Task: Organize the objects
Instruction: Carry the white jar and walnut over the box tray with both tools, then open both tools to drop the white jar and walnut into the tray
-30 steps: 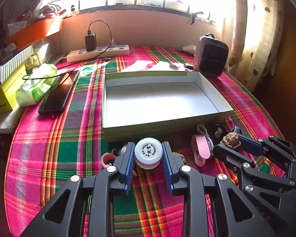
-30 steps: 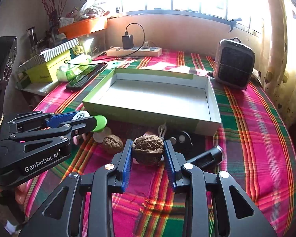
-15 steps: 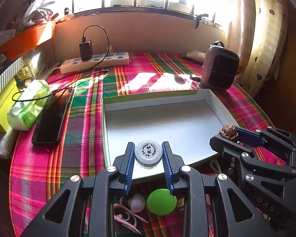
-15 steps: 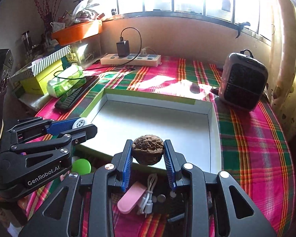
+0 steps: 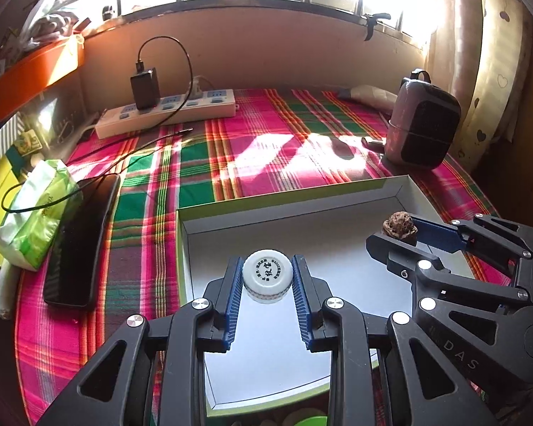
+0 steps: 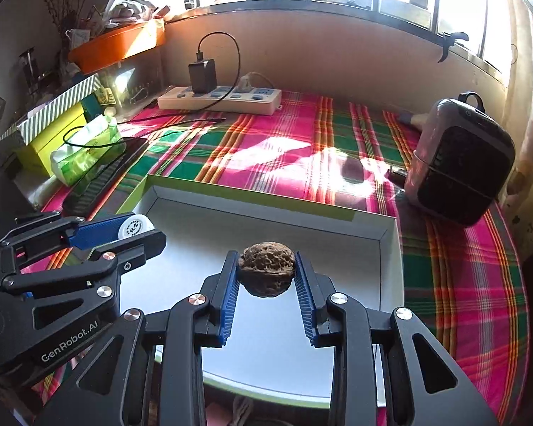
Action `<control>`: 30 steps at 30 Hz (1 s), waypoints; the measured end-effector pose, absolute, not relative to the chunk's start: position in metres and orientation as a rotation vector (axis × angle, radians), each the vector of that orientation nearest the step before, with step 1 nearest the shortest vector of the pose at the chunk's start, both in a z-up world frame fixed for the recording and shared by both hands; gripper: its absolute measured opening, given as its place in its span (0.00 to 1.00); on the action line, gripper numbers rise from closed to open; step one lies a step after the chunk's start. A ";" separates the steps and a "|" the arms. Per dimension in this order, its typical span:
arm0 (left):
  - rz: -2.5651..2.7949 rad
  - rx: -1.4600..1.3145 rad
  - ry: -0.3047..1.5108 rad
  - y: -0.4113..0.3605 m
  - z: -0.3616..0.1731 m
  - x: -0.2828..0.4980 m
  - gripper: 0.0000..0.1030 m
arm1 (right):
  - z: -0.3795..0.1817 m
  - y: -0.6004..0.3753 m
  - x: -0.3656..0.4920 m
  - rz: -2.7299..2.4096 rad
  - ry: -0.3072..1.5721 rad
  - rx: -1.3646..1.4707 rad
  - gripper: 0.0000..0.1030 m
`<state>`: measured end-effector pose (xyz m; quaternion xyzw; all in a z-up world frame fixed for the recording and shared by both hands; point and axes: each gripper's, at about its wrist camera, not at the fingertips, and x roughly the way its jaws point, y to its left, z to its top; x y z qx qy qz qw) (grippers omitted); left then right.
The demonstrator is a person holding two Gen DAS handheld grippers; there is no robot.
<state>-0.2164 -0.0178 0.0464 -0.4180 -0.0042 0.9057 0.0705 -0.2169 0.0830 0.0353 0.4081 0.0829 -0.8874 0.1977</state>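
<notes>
Left edge: yellow box (image 6: 44, 142) and green tissue pack (image 5: 35, 209) sitting by the table edge, black phone (image 5: 78, 245) lying just beside the pack with a cable looping over both.
Back left: white power strip (image 5: 167, 112) lying near the wall, black charger (image 5: 145, 87) plugged into it.
Table: plaid cloth (image 5: 266, 152) covering it, sun patches falling across the middle.
Left gripper (image 5: 267, 277): jaws gripping a white bottle cap (image 5: 267, 275), blue pads pressing on both sides of it, printed top facing up.
Bottle cap place: hanging over the left part of the tray floor, not touching it as far as I can tell.
Tray (image 5: 287, 206): shallow, green outside and white inside, lying open in the middle of the table, nothing seen lying inside.
Right gripper (image 6: 266, 273): jaws gripping a brown walnut (image 6: 266, 268), pads clamping on its two sides.
Walnut place: hanging above the tray floor, right of the cap, clear of the tray walls.
Near edge: green round thing (image 5: 307, 420) peeking out below the tray, mostly hidden.
Right: small dark heater (image 6: 460, 163) standing on the cloth past the tray's far right corner, well apart from both grippers.
</notes>
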 end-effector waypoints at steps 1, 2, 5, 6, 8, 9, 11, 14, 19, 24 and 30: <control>2.722 -1.270 -0.009 -0.018 0.044 -0.220 0.25 | 0.034 0.083 -0.222 -2.479 0.226 1.156 0.31; 2.715 -1.281 -0.005 -0.018 0.042 -0.223 0.25 | 0.032 0.082 -0.225 -2.477 0.226 1.165 0.31; 2.711 -1.310 -0.005 -0.020 0.037 -0.232 0.25 | 0.028 0.080 -0.235 -2.472 0.236 1.185 0.31; 2.711 -1.313 -0.004 -0.020 0.035 -0.235 0.25 | 0.026 0.079 -0.238 -2.470 0.236 1.190 0.31; 2.712 -1.329 -0.004 -0.022 0.032 -0.241 0.25 | 0.022 0.079 -0.243 -2.471 0.240 1.204 0.31; 2.709 -1.335 -0.002 -0.022 0.030 -0.244 0.25 | 0.020 0.079 -0.246 -2.472 0.240 1.212 0.31; 2.709 -1.344 -0.009 -0.023 0.028 -0.247 0.25 | 0.017 0.079 -0.251 -2.468 0.237 1.229 0.31; 2.708 -1.354 -0.007 -0.023 0.025 -0.252 0.25 | 0.014 0.078 -0.256 -2.464 0.249 1.242 0.31; 2.708 -1.366 -0.003 -0.023 0.021 -0.257 0.25 | 0.011 0.080 -0.261 -2.469 0.242 1.256 0.31; 2.706 -1.378 0.008 -0.022 0.017 -0.260 0.25 | 0.009 0.080 -0.264 -2.465 0.242 1.270 0.31; 2.703 -1.384 0.006 -0.021 0.016 -0.262 0.25 | 0.008 0.079 -0.265 -2.470 0.247 1.280 0.31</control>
